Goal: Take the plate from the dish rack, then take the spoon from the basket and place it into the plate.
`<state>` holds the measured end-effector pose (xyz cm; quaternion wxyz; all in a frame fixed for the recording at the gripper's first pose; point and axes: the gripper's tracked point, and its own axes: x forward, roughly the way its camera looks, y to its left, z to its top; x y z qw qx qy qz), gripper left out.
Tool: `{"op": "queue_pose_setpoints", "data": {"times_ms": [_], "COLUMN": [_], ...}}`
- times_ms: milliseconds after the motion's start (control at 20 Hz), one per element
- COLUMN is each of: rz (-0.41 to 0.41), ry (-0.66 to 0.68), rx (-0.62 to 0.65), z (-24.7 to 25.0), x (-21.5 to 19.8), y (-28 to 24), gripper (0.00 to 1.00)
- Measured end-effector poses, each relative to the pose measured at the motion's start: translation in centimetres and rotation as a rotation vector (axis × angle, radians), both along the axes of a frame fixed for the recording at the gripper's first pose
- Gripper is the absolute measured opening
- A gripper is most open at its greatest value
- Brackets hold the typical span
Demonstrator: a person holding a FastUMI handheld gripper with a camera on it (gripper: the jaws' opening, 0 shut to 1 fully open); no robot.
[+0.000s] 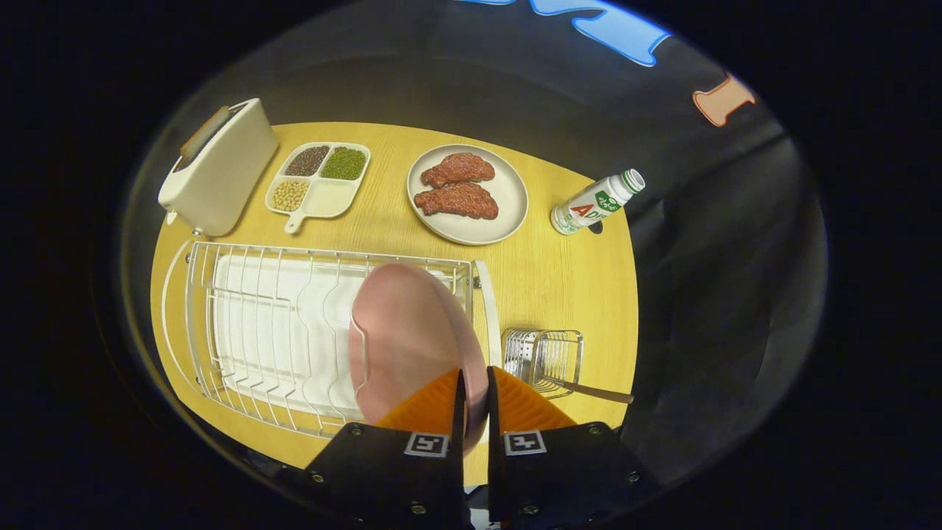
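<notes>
Claw point(475, 383): nearly closed, both fingers pressing on the lower rim of the pink plate point(408, 338), one on each face. Pink plate: held on edge, upright, at the right end of the white wire dish rack point(250, 324); whether it touches the rack's wires cannot be told. Dish rack: lies on the yellow bench point(559, 272), a white drip tray under its wires. Wire basket point(543, 357): just right of the rack, holding the spoon point(596, 392), whose handle sticks out to the right over the bench. Beyond the rack: a cream toaster point(217, 169), a four-part tray of grains point(318, 182), a pale plate with two pieces of meat point(468, 193). Right of the meat plate: a small bottle point(596, 204).
</notes>
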<state>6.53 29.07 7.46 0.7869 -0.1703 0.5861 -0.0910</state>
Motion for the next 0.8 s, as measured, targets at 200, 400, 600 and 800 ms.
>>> {"op": "queue_pose_setpoints", "data": {"times_ms": [200,400,600,800], "rz": [0.035,0.069,0.083,0.11], "ry": [-0.025,-0.003,-0.037,-0.085], "rx": [-0.044,-0.095,-0.148,-0.092], "z": [1.5,2.2,3.7,6.9], "x": [0.4,0.0,0.4,0.3], "y": [0.0,0.4,-0.2,0.0], "gripper": [0.07,0.07,0.07,0.07]}}
